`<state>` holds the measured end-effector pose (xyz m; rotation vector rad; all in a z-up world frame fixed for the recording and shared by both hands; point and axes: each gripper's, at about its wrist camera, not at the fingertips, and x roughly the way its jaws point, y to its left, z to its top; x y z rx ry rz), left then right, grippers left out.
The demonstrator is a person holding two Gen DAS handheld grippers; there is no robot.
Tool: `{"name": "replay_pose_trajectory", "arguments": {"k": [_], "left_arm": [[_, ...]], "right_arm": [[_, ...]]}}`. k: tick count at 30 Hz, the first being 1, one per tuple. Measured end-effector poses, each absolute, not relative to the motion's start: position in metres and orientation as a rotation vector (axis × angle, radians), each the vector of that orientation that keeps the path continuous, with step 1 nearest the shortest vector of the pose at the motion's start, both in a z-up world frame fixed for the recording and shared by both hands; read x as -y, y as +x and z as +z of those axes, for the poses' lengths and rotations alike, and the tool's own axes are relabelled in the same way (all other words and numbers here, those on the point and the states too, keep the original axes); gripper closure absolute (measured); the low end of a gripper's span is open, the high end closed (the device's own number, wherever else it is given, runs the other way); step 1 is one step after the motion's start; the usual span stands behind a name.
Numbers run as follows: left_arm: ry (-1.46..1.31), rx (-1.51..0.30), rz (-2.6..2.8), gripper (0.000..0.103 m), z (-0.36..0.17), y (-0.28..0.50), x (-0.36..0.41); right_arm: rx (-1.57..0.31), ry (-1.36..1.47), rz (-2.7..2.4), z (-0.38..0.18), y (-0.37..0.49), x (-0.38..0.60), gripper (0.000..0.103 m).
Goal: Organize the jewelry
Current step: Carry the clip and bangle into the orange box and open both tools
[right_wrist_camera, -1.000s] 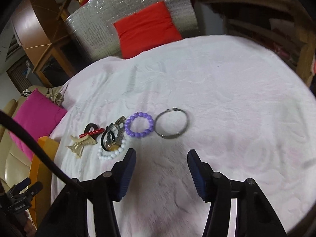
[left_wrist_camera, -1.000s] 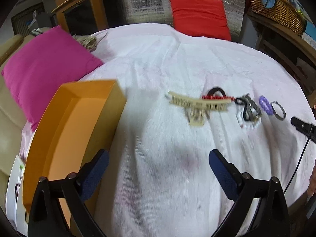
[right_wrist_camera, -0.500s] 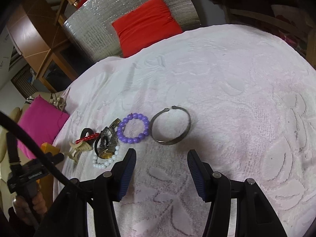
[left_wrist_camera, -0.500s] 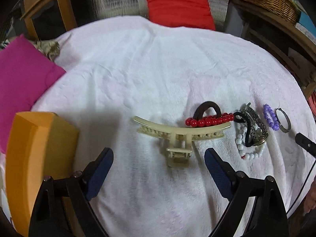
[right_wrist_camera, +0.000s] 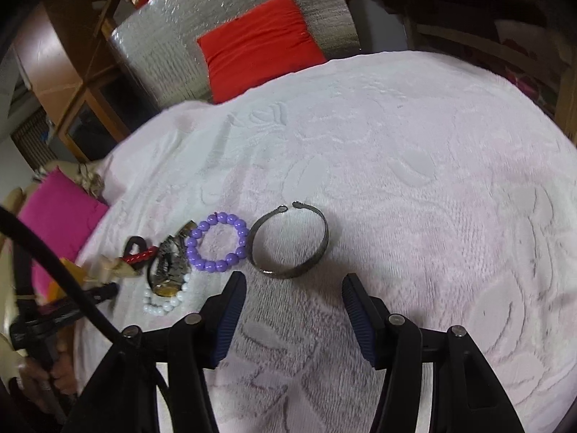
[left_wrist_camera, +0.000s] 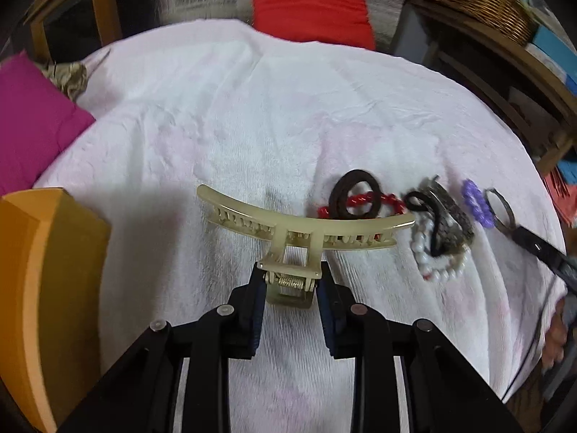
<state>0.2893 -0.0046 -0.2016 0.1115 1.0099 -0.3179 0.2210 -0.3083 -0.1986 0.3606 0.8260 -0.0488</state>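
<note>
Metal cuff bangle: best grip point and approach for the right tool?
Take the metal cuff bangle across its near band, one finger inside the ring and one outside, coming down from above. It lies flat with its gap on the far side. The right tool stands open just short of it.

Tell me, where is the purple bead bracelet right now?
In the right wrist view the purple bead bracelet lies on the white cloth, left of centre, between the metal bangle and the watch.

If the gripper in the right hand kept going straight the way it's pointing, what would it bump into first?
Most likely the dark metal open cuff bracelet, lying on the white textured cloth just ahead of the right gripper, whose jaws have just been opening with nothing between them. Depth is hard to judge; it could meet the cloth first.
</note>
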Motion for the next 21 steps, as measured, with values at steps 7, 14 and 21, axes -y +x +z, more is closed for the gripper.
{"name": "replay_pose_trajectory", "arguments": {"k": [7,14,21], "left_arm": [[0.109,-0.993,-0.35,0.075,-0.185,0.252,-0.006],[0.067,-0.988,-0.37,0.075,-0.176,0.223,-0.012],[0.045,-0.915,-0.344,0.075,-0.143,0.195,-0.034]], "right_arm": [[-0.855,0.091,-0.107,-0.207,0.247,0.289,0.031],[-0.82,0.063,-0.124,-0.208,0.253,0.289,0.042],[-0.776,0.128,-0.15,-0.195,0.218,0.296,0.042]]}}
